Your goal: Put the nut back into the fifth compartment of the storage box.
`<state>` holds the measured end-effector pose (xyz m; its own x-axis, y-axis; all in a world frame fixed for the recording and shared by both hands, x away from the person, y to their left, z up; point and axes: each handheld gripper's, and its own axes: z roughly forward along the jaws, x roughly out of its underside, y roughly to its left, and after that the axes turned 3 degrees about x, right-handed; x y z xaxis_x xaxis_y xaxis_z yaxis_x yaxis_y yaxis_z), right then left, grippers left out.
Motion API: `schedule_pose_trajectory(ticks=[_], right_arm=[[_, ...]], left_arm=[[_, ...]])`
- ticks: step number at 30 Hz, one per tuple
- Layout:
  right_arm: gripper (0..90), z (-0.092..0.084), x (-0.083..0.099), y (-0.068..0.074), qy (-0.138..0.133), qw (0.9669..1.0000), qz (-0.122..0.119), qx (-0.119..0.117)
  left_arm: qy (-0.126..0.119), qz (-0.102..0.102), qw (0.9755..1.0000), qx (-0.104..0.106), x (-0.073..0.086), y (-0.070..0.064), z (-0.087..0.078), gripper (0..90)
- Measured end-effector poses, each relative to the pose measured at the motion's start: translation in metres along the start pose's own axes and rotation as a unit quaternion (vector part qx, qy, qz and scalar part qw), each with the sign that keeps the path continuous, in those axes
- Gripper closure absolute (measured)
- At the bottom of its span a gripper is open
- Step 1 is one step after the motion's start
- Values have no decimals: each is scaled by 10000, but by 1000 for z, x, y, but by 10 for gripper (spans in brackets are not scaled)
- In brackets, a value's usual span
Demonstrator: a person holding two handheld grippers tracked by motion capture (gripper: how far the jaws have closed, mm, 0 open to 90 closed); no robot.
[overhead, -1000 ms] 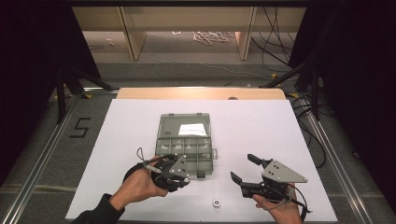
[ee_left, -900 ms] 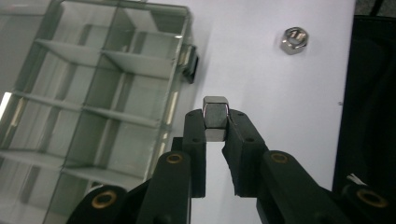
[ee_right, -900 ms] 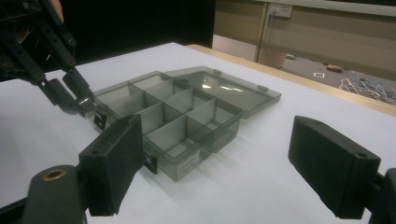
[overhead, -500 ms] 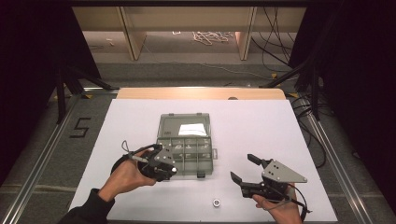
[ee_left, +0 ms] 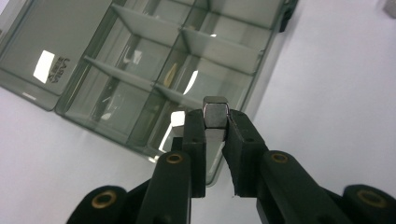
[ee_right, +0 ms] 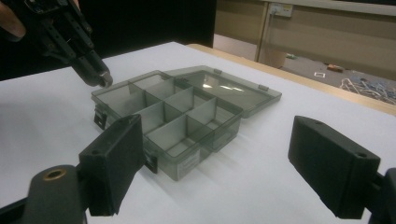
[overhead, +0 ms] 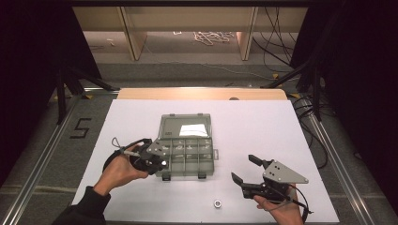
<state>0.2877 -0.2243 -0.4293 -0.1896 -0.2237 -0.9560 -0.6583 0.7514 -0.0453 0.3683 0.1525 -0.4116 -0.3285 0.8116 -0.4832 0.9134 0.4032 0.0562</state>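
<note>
I read a black number 5 (overhead: 80, 127) on the floor left of the table, small raised lettering on the box lid (ee_left: 60, 70), too blurred for me to spell out

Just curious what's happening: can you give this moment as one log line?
left gripper: shut on nut, above box | right gripper: open | second nut: on table

Steel hex nut (ee_left: 215, 112) pinched upright above open compartment box (ee_left: 140, 70) corner.

Left gripper (overhead: 162, 162) carrying small silver hex nut (ee_left: 215, 112), shifted left and up, now over near-left corner of smoky transparent plastic compartment box (overhead: 187, 152)
</note>
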Motion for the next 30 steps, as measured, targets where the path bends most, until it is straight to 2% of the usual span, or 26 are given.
schedule_pose_trajectory(ticks=[3, 7, 10, 15, 26, 30], right_arm=[[191, 0, 0, 0, -26, 10000, -9, -22], [191, 1, 0, 0, -27, 10000, -10, -25], [191, 0, 0, 0, -3, 10000, -12, 0], [191, 0, 0, 0, 5, 10000, -12, -7], [191, 0, 0, 0, 5, 10000, -18, -6], [191, 0, 0, 0, 9, 10000, -18, -32]], left_arm=[[63, -48, 10000, 11, 2, 4, 3, 783], [116, -116, 9998, -79, 5, 8, 6, 782], [86, -155, 9998, -80, 6, 9, 8, 782], [163, -91, 9998, -57, 6, 10, 11, 782], [203, -127, 9997, -91, 4, 11, 18, 782], [304, -110, 9995, -70, 4, 11, 20, 781]])
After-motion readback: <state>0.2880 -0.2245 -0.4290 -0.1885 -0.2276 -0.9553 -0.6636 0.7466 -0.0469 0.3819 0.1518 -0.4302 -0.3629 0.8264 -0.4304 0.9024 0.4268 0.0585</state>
